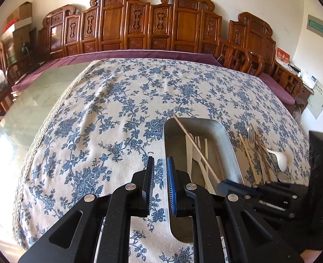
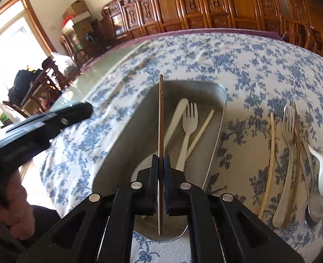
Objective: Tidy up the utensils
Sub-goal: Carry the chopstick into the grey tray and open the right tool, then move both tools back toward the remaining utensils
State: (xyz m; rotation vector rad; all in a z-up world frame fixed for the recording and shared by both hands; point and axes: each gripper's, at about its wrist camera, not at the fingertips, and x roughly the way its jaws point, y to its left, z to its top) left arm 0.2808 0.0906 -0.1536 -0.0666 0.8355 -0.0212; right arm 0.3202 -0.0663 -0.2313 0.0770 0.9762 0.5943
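This is a lived-in home, most likely a dining or sitting room. Carved wooden benches [image 1: 157, 26] line the far wall behind a large table under a blue floral tablecloth [image 1: 117, 100]. Cardboard boxes [image 1: 20, 16] are stacked in the far left corner, and daylight enters through a wood-framed doorway [image 2: 19, 35] at left.

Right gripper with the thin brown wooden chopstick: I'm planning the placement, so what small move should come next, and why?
Probably lower it a little and open the jaws. The right gripper is shut on the thin brown wooden chopstick, which hangs over the grey metal tray, above the white plastic fork and pale chopstick already inside. The left gripper stands empty beside the tray.
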